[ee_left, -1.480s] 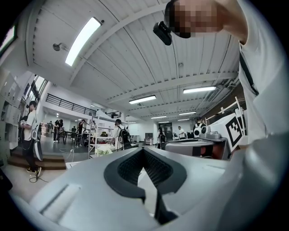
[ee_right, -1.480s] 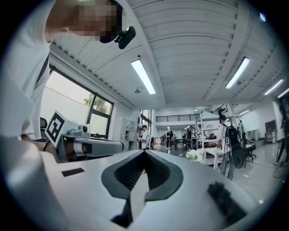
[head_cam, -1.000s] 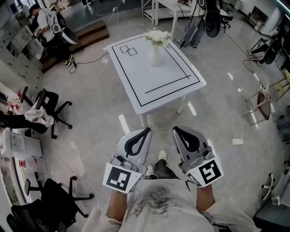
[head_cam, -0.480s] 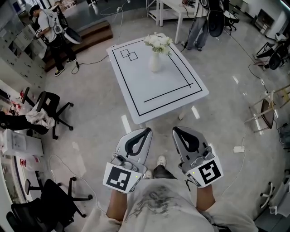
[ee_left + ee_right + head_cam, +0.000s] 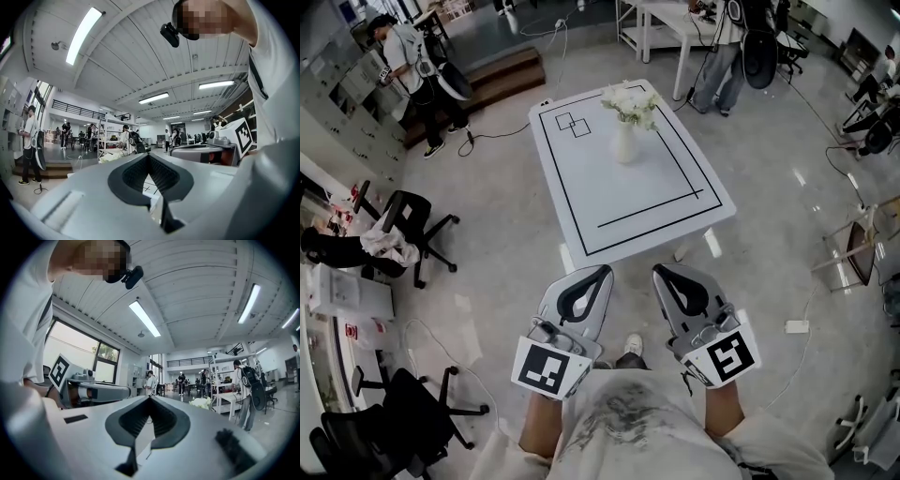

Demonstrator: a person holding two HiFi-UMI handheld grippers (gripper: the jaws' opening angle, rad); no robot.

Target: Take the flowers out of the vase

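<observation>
Holding my left gripper and right gripper side by side, jaws pressed together on nothing. White flowers stand in the white vase on the table ahead, well apart from both.

No words, brands or numbers legible anywhere; only signs are coded patterns and lines; left marker, black-and-white square code, on cube of left gripper; right marker, same kind, on cube of right gripper; table top bears black rectangular outline and two small overlapping squares near far corner, no lettering; red-printed labels on boxes at left edge, too small to read
</observation>
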